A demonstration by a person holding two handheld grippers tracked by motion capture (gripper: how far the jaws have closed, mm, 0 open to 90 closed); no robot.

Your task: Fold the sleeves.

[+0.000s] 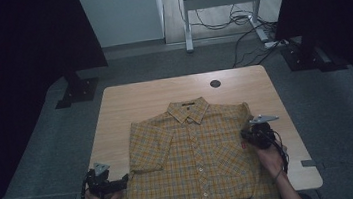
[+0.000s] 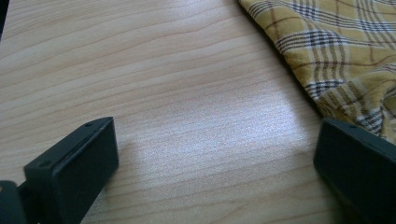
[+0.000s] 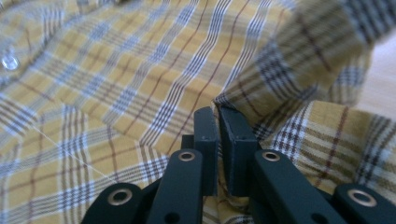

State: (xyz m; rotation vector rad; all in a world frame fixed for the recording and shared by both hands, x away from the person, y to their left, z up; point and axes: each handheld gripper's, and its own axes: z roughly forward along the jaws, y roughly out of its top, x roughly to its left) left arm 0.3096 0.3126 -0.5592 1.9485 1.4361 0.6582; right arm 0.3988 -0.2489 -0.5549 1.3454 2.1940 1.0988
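— Where is the shirt point(image 1: 196, 157) laid?

— It is spread flat, collar away from the person, over the near half of the table point(image 1: 124, 100).

— And the right gripper point(image 3: 218, 116)?

— It is held over the shirt's right edge from a raised hand, its jaws clamped on what appears to be a fold of sleeve.

— The left gripper point(image 2: 215, 158)?

— It is rested low at the shirt's near-left edge, jaws spread wide over bare wood.

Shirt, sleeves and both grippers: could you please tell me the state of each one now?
Shirt: lying flat, front up, buttoned.
Left sleeve: folded in over the front.
Right sleeve: pinched and lifted.
Right gripper: shut on the right sleeve.
Left gripper: open, over the bare table, beside the shirt's edge.
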